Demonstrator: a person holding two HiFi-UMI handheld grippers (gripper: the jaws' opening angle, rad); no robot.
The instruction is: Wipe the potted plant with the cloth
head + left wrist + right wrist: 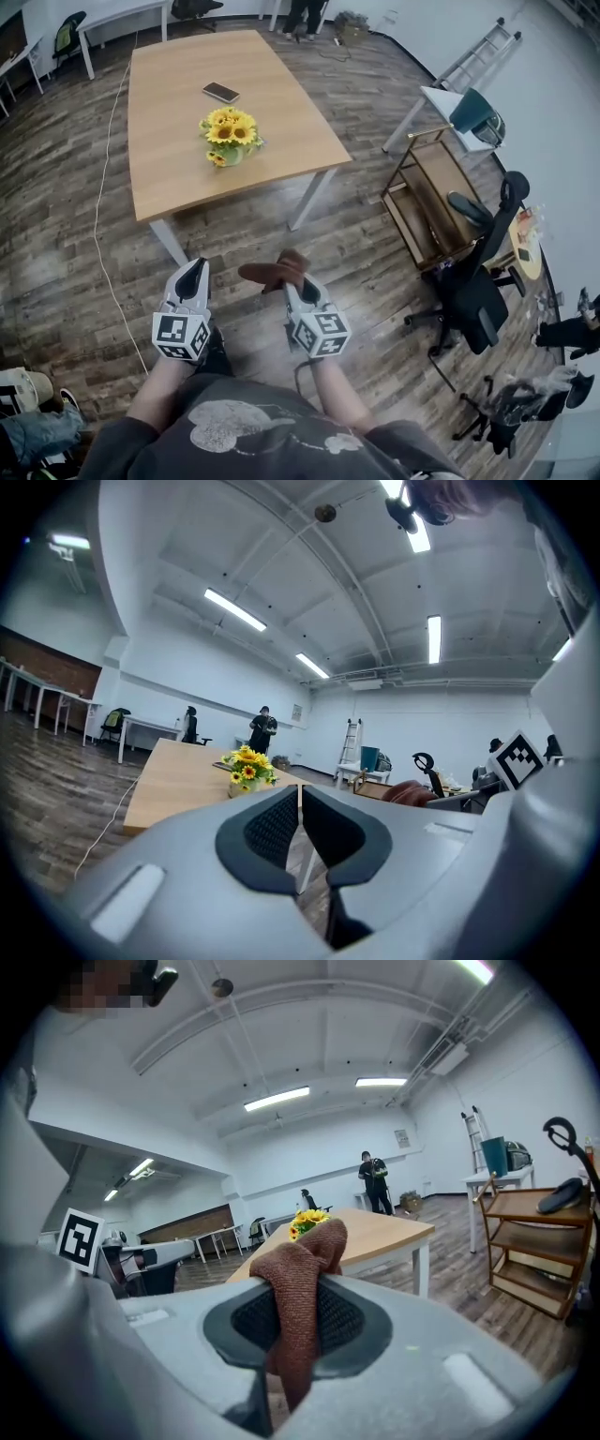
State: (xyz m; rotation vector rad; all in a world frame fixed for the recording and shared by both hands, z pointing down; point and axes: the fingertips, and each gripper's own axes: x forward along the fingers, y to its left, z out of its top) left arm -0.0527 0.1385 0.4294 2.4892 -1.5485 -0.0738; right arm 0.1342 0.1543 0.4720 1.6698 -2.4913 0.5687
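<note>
The right hand-held gripper (pixel 292 287) is clamping the cloth (pixel 270 272); the left hand-held gripper (pixel 194 268) is holding its jaws together, empty, while the plant (pixel 230 137) is sitting on the tabletop (pixel 173 159) ahead.

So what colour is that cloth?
It's a reddish-brown knitted cloth, clearest in the right gripper view.

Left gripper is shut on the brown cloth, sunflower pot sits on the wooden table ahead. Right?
Wrong gripper. The brown cloth is clamped in the right gripper, as the right gripper view shows; the left gripper is shut with nothing between its jaws. The sunflower pot does sit on the wooden table.
</note>
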